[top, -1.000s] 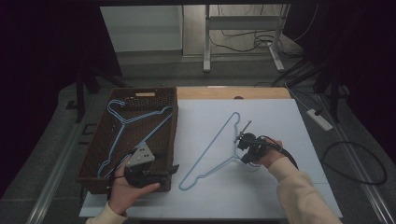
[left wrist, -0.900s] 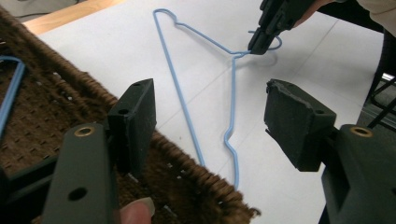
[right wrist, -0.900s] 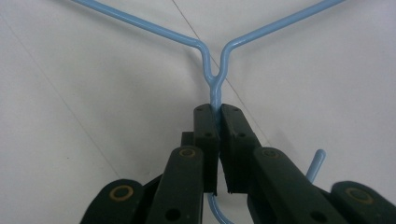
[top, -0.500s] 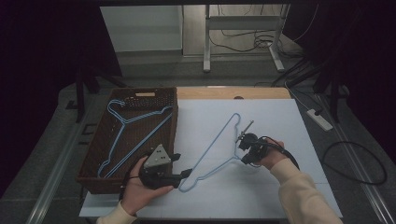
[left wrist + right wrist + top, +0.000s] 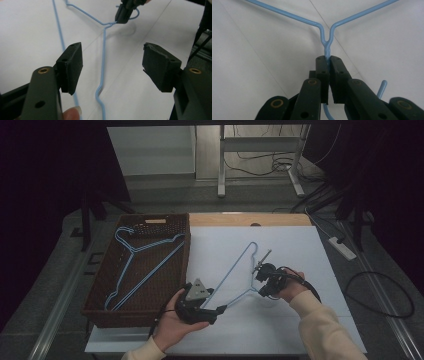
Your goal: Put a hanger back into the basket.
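A light-blue wire hanger [image 5: 231, 270] lies on the white sheet [image 5: 300, 245] covering the table. My right gripper [image 5: 261, 289] is shut on the hanger's neck, just below the fork of its two arms [image 5: 327, 42], and its jaws [image 5: 329, 60] pinch the wire; the hook curls behind them. My left gripper [image 5: 220, 309] is at the hanger's near-left end. It is open, with one wire arm [image 5: 104, 50] running up between its wide-apart jaws [image 5: 112, 57] without touching either pad. The right gripper [image 5: 123, 12] shows at the top of the left gripper view.
A brown wicker basket [image 5: 152, 217] stands at the table's left with a second blue hanger [image 5: 145, 247] inside. A bare wooden strip [image 5: 280, 219] runs along the table's far edge. A power strip [image 5: 341, 248] and cables lie on the floor to the right.
My left gripper has moved right from the basket's front corner onto the sheet, and its jaws now straddle the hanger's near arm. The right gripper and hanger have stayed put.
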Tool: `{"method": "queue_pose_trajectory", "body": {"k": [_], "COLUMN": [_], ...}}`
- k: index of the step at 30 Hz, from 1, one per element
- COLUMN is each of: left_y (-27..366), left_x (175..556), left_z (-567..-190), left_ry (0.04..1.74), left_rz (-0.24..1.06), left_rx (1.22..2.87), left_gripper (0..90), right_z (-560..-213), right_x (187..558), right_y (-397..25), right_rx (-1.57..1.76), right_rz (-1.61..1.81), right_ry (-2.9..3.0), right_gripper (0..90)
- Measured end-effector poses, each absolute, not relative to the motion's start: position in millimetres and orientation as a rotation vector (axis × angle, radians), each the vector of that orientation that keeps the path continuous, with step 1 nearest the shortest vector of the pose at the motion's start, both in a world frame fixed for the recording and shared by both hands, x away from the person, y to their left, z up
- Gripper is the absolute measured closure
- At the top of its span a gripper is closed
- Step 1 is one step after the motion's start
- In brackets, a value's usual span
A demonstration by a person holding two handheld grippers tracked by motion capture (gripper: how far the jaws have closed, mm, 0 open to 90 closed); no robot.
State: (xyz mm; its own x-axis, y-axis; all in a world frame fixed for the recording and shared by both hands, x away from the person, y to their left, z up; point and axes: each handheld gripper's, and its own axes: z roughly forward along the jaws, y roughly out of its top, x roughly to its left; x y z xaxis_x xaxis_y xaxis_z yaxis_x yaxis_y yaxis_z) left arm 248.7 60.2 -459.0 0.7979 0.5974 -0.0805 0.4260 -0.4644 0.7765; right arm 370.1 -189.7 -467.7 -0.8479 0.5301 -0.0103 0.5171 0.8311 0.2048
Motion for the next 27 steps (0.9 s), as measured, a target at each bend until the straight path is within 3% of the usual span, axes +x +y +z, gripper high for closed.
{"method": "queue_pose_trajectory", "body": {"k": [13, 27], "left_y": [16, 6], "left_x": [271, 297], "left_z": [-488, -513], "left_ry": [0.756, 0.828], "left_rz": [0.200, 0.184], "left_rx": [2.234, 2.286], "left_gripper": [34.1, 42.7], "right_z": [-465, -461], "right_x": [367, 364], "right_y": [-193, -191], "right_rx": [0.838, 0.822], "right_rz": [0.293, 0.286], "right_ry": [2.943, 2.949], "right_gripper": [85.9, 85.9]}}
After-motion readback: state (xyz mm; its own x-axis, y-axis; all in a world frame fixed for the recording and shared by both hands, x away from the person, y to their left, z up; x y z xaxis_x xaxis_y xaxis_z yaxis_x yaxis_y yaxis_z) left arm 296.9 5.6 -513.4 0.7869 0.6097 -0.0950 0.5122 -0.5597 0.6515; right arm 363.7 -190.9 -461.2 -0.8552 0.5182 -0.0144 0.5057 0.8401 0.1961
